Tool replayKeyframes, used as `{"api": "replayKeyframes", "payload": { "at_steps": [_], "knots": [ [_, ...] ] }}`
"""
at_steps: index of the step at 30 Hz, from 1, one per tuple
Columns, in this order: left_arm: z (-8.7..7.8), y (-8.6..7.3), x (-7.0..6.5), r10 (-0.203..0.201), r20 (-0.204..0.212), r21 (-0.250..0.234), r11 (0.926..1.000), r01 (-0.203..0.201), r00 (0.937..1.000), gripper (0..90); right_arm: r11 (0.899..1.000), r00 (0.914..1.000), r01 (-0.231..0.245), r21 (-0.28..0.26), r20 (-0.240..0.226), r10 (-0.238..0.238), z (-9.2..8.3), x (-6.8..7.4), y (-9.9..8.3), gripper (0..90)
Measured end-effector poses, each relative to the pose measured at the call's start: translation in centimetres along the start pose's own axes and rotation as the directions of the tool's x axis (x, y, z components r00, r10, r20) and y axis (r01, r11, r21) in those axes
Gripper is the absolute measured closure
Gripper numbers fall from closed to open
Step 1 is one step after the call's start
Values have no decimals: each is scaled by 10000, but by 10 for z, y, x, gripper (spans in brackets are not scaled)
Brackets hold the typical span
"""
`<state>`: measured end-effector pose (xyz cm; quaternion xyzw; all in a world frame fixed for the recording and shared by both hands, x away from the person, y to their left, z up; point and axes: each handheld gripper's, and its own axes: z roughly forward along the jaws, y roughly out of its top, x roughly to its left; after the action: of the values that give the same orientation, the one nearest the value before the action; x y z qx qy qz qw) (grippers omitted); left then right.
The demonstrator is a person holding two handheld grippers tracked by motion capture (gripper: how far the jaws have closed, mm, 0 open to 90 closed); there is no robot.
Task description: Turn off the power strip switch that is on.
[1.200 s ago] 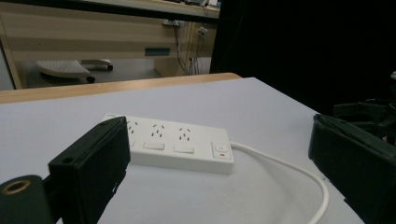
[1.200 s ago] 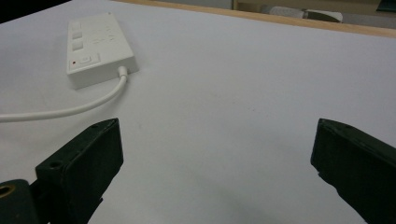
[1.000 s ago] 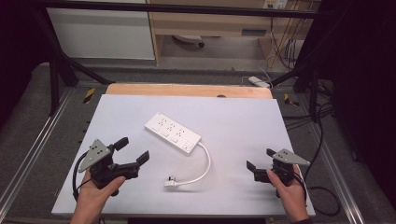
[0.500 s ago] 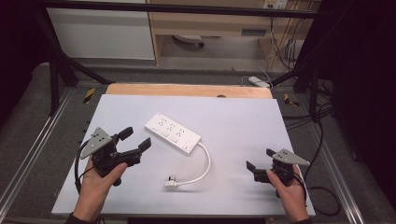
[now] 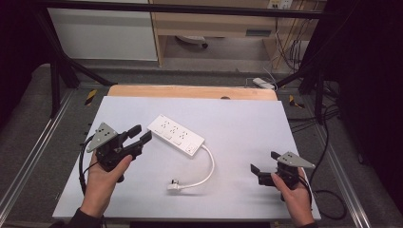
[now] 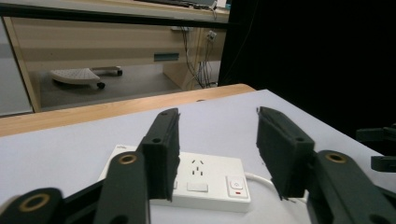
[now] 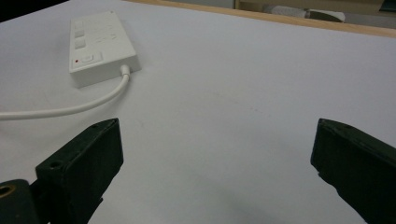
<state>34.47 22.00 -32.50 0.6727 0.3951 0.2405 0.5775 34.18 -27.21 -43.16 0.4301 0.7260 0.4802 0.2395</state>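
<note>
A: Item one, left gripper (image 5: 140,135). Position?

B: Left of the table (image 5: 247,118), nearer the power strip (image 5: 176,135) than a second ago and a little higher. Its jaws have just been closing from wide to about half. Nothing between them; in the left gripper view the strip (image 6: 196,179) lies beyond the tips, untouched.

A: Meaning?

B: Likely sizing the gap to the strip's width before a grasp at its near end. Grasp not yet made.

A: Item two, right gripper (image 5: 263,166).

B: Right front of the table, unmoved. Jaws spread wide, empty, over bare surface in the right gripper view.

A: Item three, the strip.

B: White, flat, set diagonally at mid-table, closer to the left gripper. Short cable (image 5: 206,166) loops toward the front, ending in a plug (image 5: 173,186) lying loose.

A: Markings?

B: No brand legible. A switch (image 6: 236,184) at the cable end with a small red mark; sockets (image 6: 198,166) beside it. Any lettering too small to read.
</note>
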Motion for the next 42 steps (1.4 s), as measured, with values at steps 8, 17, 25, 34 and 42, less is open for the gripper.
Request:
{"api": "replayKeyframes", "payload": {
  "at_steps": [8, 17, 25, 34, 42],
  "knots": [
    [10, 2, 5, 25, -110, 196, 9998, -23, 9999, 655, 10000, 10000, -8, -8, -19, 8, 0, 0, 0, 28],
    [20, 0, 12, -87, -290, 228, 9997, 93, 9995, 776, 10000, 10000, -12, -20, -5, 12, -1, 0, 0, 28],
    [29, 0, 18, -14, -303, 228, 9997, 21, 9995, 847, 10000, 10000, -8, -24, -21, 8, -1, 0, 0, 28],
    [42, -1, 29, -176, -395, 252, 9995, 186, 9991, 897, 10000, 10000, -13, -11, -14, 13, -1, 0, 0, 28],
    [54, -5, 36, 68, -662, 467, 9989, -37, 9978, 900, 10000, 10000, -19, -10, -30, 19, -1, 0, 0, 28]
  ]
}}
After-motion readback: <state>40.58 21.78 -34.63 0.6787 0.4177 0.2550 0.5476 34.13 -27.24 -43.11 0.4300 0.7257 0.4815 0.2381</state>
